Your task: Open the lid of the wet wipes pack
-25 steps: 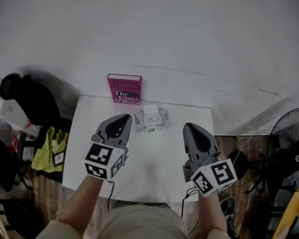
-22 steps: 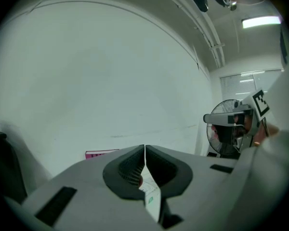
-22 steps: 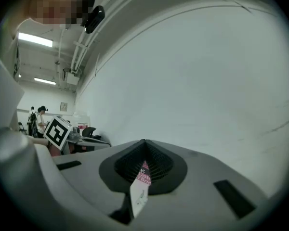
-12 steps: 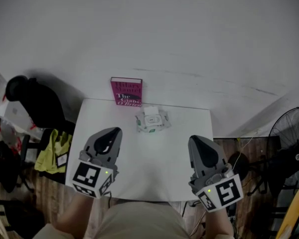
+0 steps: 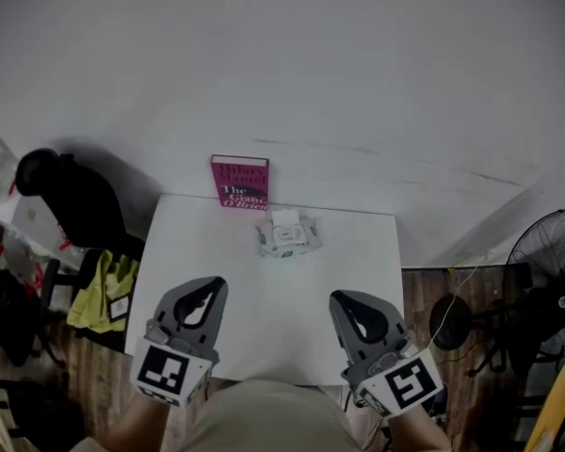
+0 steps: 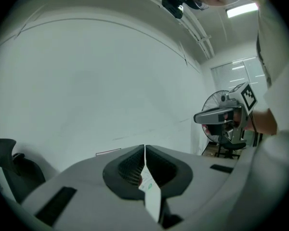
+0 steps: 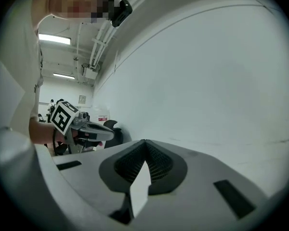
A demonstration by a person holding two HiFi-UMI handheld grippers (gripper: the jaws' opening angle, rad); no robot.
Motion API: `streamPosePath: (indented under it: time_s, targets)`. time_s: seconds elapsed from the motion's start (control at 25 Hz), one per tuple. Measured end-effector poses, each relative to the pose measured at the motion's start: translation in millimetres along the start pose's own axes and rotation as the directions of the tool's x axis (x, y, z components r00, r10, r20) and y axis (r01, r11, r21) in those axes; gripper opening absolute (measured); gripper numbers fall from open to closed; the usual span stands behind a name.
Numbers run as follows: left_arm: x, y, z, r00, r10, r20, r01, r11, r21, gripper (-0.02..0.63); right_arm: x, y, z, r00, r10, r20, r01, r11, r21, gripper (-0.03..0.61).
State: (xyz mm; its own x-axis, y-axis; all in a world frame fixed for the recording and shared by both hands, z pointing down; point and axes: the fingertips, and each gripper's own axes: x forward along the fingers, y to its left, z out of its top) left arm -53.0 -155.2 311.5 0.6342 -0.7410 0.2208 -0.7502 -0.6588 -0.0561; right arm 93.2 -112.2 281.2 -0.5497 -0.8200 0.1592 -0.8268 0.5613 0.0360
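The wet wipes pack [image 5: 287, 234], white with green print and a white lid on top, lies at the far middle of the white table [image 5: 264, 309]. From here I cannot tell whether the lid is up. My left gripper [image 5: 213, 283] hangs over the table's near left, well short of the pack, jaws together and empty [image 6: 144, 148]. My right gripper [image 5: 343, 298] is over the near right, also shut and empty [image 7: 144, 142]. Each gripper shows in the other's view: the right gripper [image 6: 220, 117] in the left gripper view, the left gripper [image 7: 89, 129] in the right gripper view.
A magenta book [image 5: 240, 183] stands against the wall just behind the pack. A black chair [image 5: 66, 196] and a yellow-green cloth [image 5: 99, 295] are left of the table. A floor fan [image 5: 546, 262] stands to the right.
Both grippers have drawn back from beside the pack toward my body, to the table's near edge. The pack and book have stayed put.
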Motion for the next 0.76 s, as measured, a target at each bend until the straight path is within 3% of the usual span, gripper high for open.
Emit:
streamPosePath:
  time_s: [0.24, 0.76]
  targets:
    - [-0.3, -0.4, -16.6, 0.999, 0.026, -0.047, -0.025, 1.000, 0.006, 0.028, 2.1, 4.9, -15.6, 1.000, 0.008, -0.023, -0.008, 1.000, 0.018, 0.023]
    - [10.8, 1.9, -5.5, 0.999, 0.037, -0.018, -0.037, 0.999, 0.014, 0.028, 3.9, -15.0, -21.1, 0.999, -0.042, -0.033, 0.042, 0.999, 0.000, 0.023]
